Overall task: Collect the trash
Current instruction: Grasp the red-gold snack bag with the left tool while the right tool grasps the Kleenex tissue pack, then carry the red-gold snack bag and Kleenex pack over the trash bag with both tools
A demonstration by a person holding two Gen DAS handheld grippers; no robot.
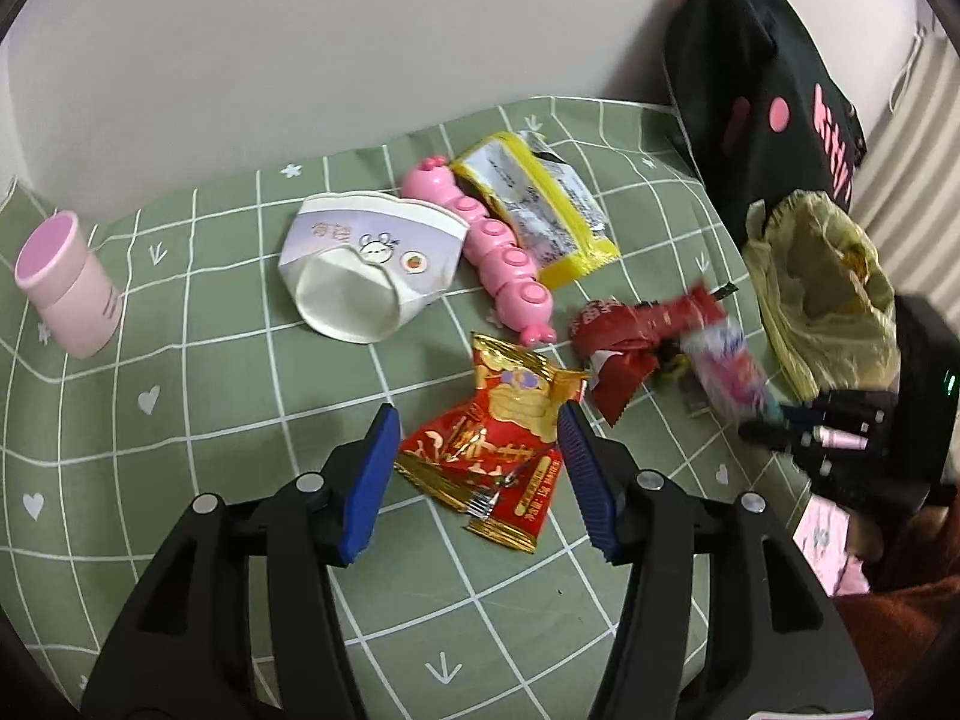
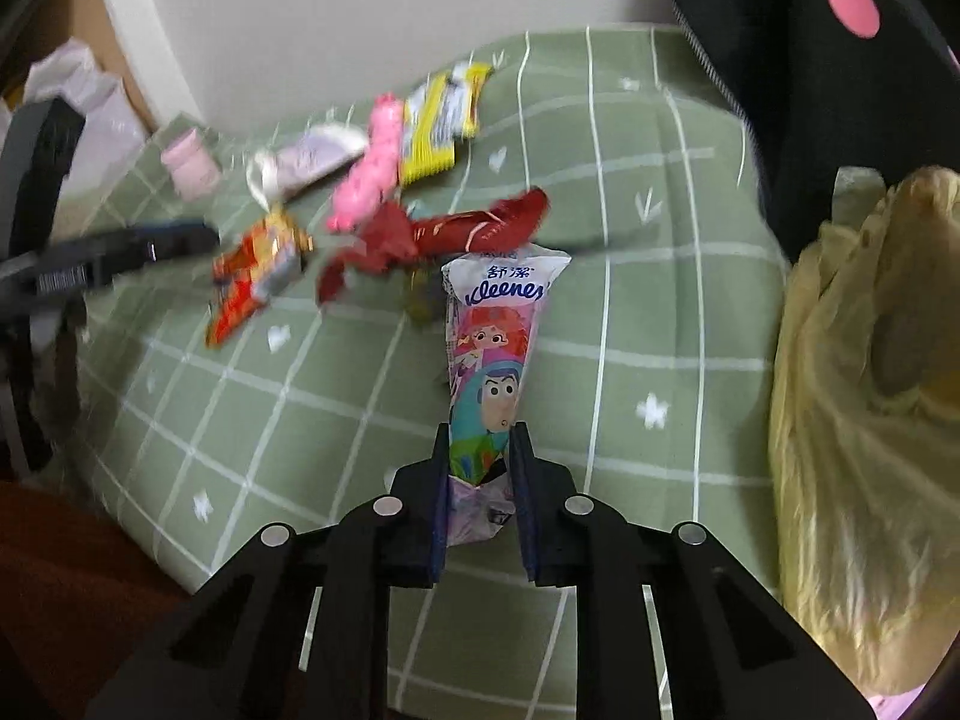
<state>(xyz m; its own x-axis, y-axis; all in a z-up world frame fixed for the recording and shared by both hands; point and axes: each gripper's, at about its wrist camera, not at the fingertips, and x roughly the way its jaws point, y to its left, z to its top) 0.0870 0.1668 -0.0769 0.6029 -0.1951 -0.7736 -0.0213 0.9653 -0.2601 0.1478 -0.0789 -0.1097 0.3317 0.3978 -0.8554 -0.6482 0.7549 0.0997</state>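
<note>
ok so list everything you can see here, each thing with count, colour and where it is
tissue pack: 1, white with cartoon print, clamped in right gripper
snack wrapper: 1, red and gold, between left gripper's open jaws
red wrapper: 1, red, crumpled mid-cloth
yellow packet: 1, yellow and silver, far side
paper cup: 1, white, crushed, beside toy
toy: 1, pink, middle
jar: 1, pink, far left
plastic bag: 1, yellowish, right edge
black bag: 1, black with pink, back right
cloth: 1, green checked, underneath
left gripper: 1, black, blue pads
right gripper: 1, black

Green white-checked cloth, red-gold wrapper, yellow bag.
</note>
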